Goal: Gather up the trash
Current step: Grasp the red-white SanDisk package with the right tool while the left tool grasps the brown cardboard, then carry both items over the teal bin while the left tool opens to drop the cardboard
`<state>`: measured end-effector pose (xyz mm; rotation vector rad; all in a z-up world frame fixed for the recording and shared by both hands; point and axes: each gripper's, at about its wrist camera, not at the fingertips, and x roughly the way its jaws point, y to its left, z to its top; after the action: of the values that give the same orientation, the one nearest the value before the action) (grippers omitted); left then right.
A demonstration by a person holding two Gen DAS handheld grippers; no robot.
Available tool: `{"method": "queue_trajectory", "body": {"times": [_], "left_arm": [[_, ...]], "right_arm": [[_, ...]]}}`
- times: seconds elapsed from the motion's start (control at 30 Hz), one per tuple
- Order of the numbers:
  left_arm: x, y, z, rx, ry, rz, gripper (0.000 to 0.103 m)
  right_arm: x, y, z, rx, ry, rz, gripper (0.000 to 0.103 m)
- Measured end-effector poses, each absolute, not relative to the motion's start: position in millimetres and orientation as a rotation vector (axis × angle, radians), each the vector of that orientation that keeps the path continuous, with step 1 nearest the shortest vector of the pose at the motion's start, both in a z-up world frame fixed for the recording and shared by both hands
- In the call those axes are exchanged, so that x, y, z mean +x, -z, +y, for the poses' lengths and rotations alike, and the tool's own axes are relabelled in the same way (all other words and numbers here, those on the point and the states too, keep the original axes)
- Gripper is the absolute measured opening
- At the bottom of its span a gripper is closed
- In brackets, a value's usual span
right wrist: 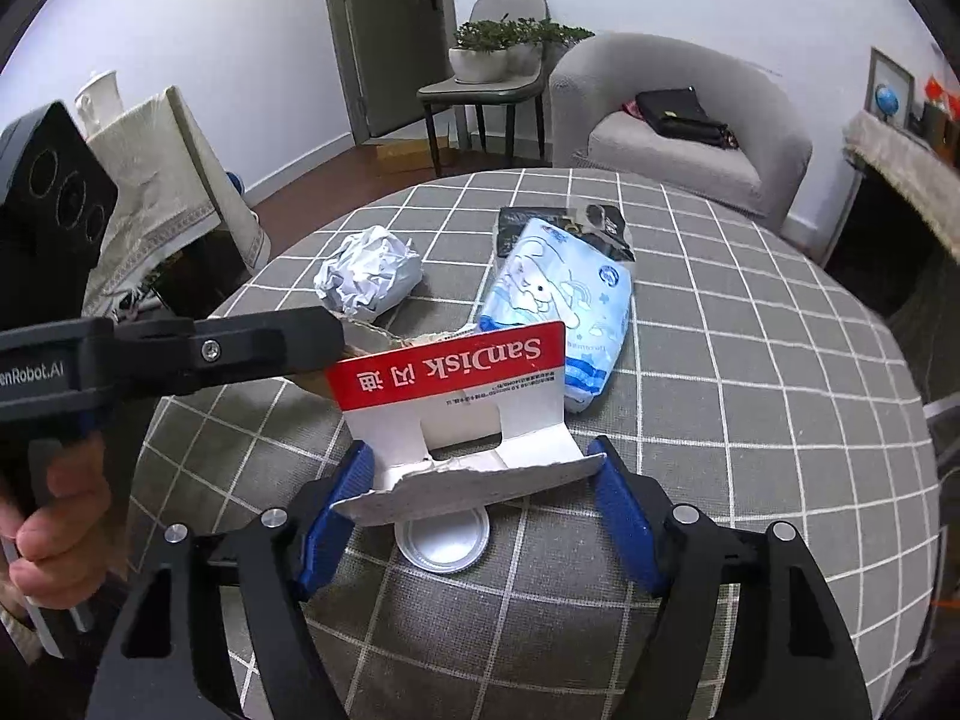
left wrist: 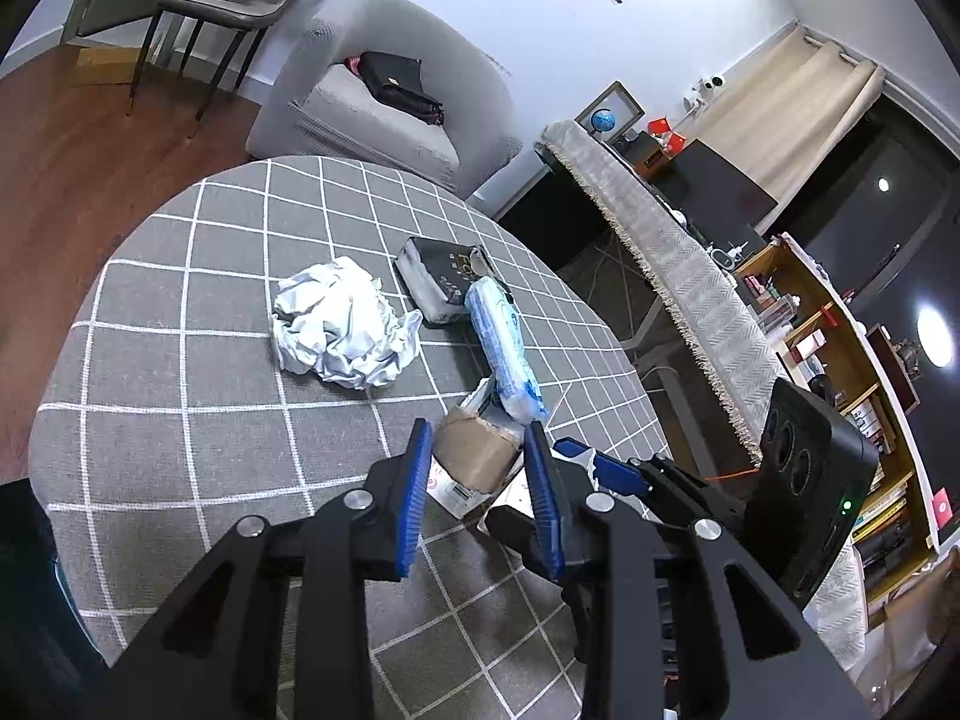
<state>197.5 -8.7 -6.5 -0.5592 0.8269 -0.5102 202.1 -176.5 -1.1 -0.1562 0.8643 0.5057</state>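
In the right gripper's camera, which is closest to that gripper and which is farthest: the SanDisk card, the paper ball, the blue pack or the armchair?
1. SanDisk card, between the right gripper fingers.
2. Blue pack, just beyond, slightly right.
3. Paper ball, left; close to the pack's distance.
4. Armchair, past the table.

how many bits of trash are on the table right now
5: crumpled paper, black packet, blue tissue pack, torn SanDisk card between the right gripper's fingers, metal lid under it. More may be hidden.
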Motion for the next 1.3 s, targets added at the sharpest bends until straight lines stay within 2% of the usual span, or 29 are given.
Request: {"method": "queue_trajectory", "body": {"times": [1.3], "left_arm": [[118,-18,75,-0.492,0.367,0.787,0.033]], "right_arm": [[161,-11,-140,-0.061,-0.507,0.832,0.074]]}}
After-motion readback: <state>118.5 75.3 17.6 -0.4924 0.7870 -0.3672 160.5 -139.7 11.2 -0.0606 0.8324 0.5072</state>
